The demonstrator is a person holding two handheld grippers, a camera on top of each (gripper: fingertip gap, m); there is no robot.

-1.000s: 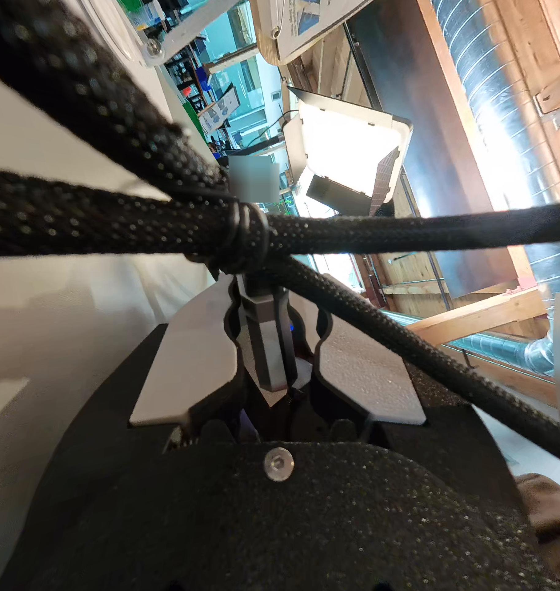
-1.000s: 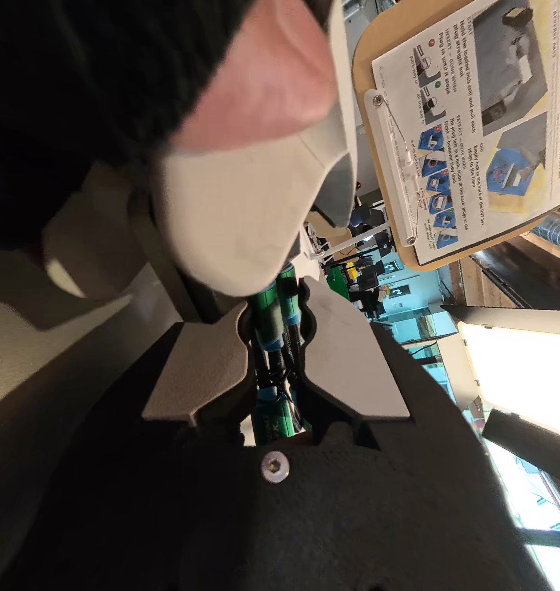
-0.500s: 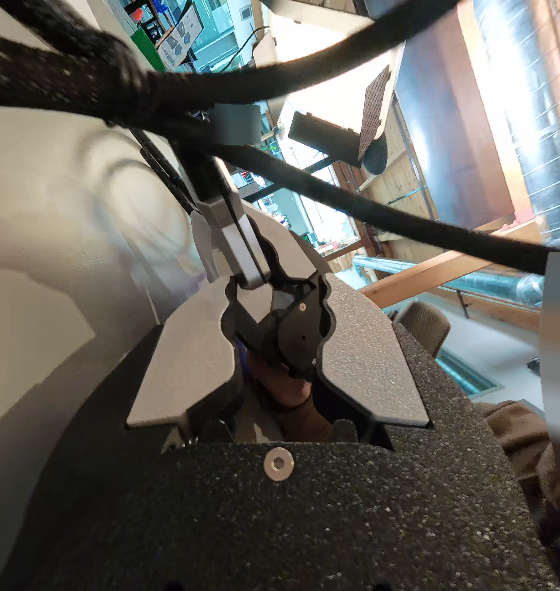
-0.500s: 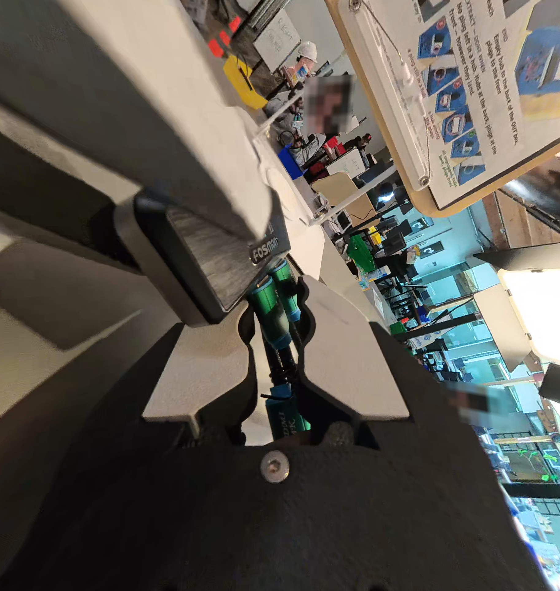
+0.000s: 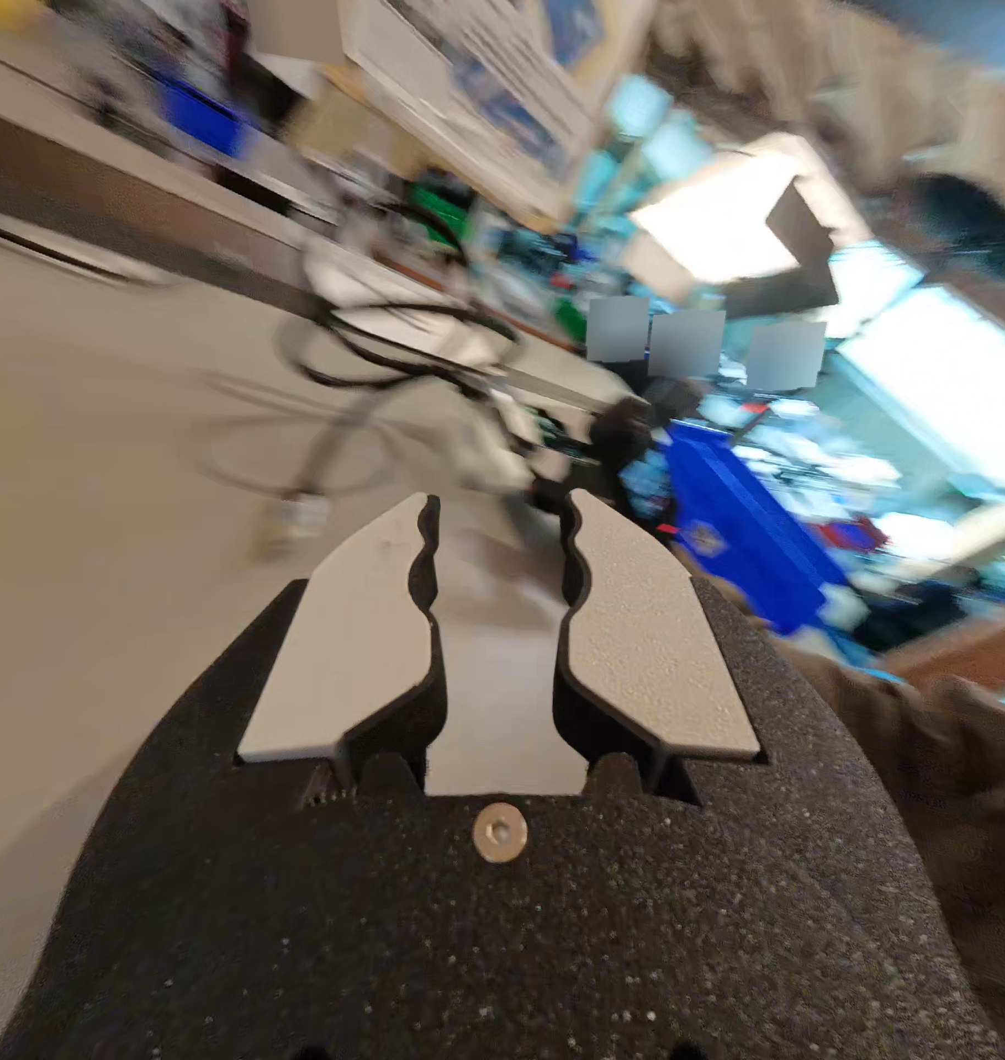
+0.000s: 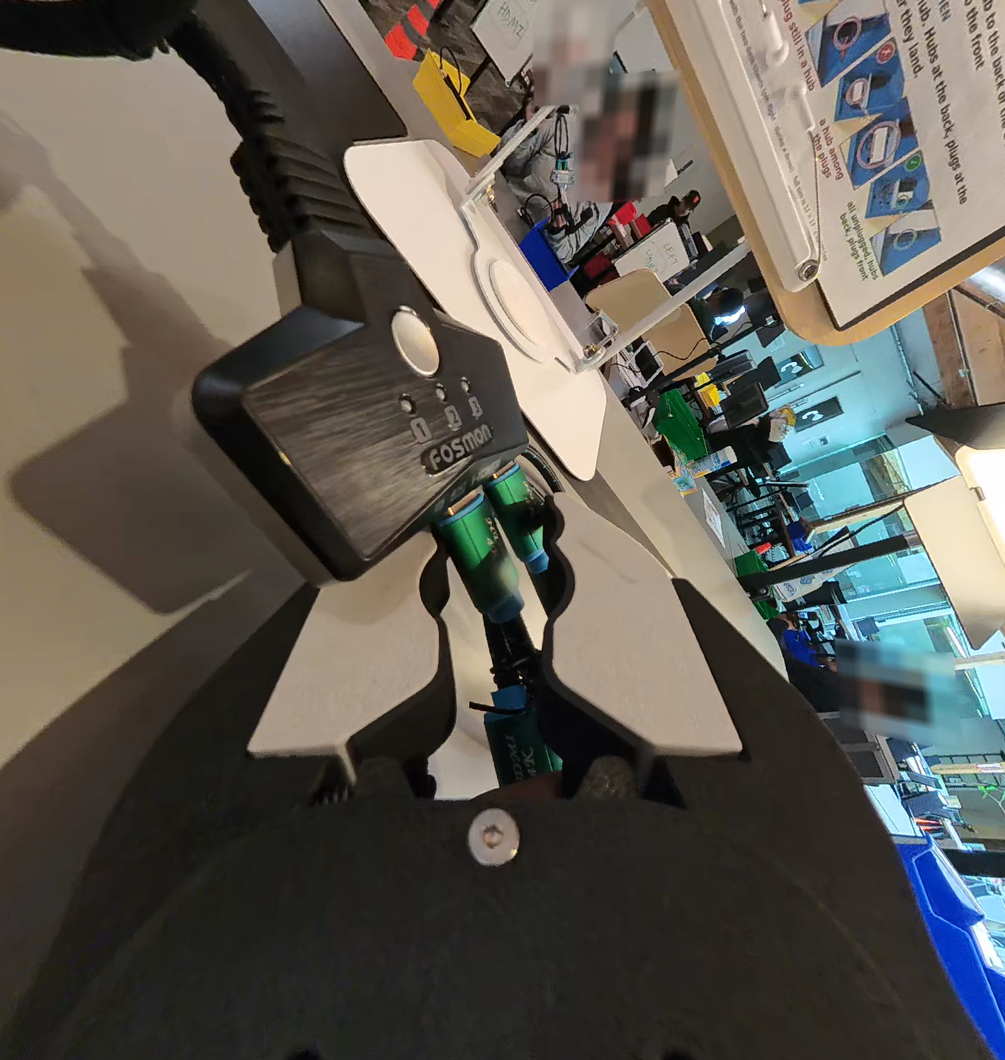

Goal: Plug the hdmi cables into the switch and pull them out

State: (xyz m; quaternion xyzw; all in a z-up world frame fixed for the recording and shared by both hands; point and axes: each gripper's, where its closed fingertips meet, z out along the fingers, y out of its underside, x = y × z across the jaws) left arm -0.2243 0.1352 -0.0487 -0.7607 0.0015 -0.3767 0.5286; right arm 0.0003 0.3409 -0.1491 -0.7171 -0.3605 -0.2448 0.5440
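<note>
Left gripper (image 5: 500, 505): the jaws are standing apart with only the pale tabletop (image 5: 87, 516) showing between them, and nothing is sitting in the gap. The view is heavily blurred. Ahead of the fingertips and to their left, dark cables (image 5: 397, 344) are looping over the tabletop, and a small pale connector (image 5: 299, 516) is lying just left of the left fingertip. A blue bin (image 5: 741, 516) is sitting off to the right of the jaws. Right gripper (image 6: 497, 533): the jaws are parted around two green plugs (image 6: 477, 550) that are running from between the fingers up into a black switch box (image 6: 339, 441). The box is resting just beyond the left fingertip, partly over it. The plugs are lying between the pads, but whether the pads are pressing on them is hard to judge; a sliver of gap appears to be showing on the left side. A black ribbed cable (image 6: 282, 166) is leaving the far end of the box. A white plate (image 6: 431, 229) is lying beyond the box, ahead of the jaws, and a clipboard with a printed sheet (image 6: 890, 143) is hanging up to the right.
</note>
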